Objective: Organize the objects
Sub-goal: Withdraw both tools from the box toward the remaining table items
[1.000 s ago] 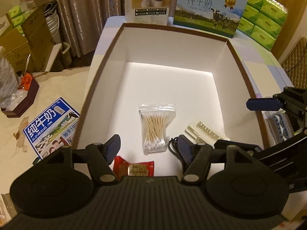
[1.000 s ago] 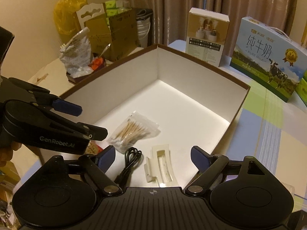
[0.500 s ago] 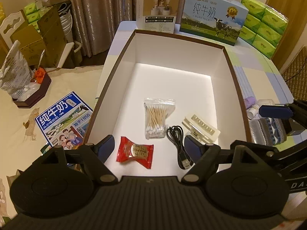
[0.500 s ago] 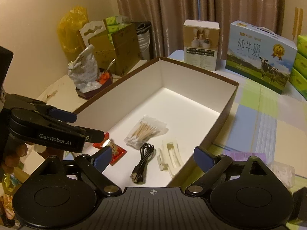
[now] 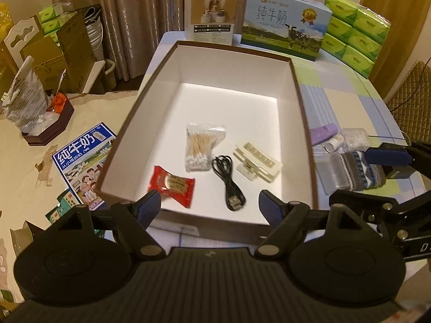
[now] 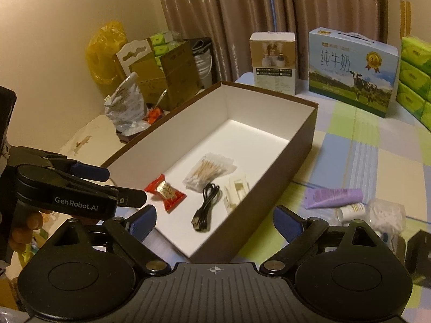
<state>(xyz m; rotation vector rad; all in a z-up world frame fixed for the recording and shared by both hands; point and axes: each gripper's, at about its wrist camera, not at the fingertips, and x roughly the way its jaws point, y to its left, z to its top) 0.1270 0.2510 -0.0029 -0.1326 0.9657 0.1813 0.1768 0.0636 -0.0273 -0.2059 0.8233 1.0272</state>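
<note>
A brown box with a white inside [image 5: 305, 113] [image 6: 301, 145] stands on the table. In it lie a red candy [image 5: 172, 185] [image 6: 164, 192], a bag of cotton swabs [image 5: 200, 145] [image 6: 208, 171], a black cable [image 5: 229, 185] [image 6: 206, 206] and a cream plastic clip [image 5: 257, 161] [image 6: 237, 188]. My left gripper [image 5: 210, 207] is open and empty above the box's near edge. My right gripper [image 6: 214, 223] is open and empty at the box's near right corner. Outside the box to its right lie a purple tube [image 5: 323, 133] [image 6: 334, 197], a small white bottle [image 5: 335, 142] [image 6: 350, 210], a clear bag [image 6: 386, 214] and a knitted striped item [image 5: 358, 169].
A small carton [image 5: 211, 12] and a milk carton [image 5: 285, 21] stand behind the box. Green tissue packs [image 5: 355, 29] are stacked at the back right. A milk leaflet [image 5: 80, 161] and a tray with bags [image 5: 40, 118] lie left of the box.
Both grippers have pulled back and up out of the box, still open and empty. The red candy, cable and the items right of the box have come into view.
</note>
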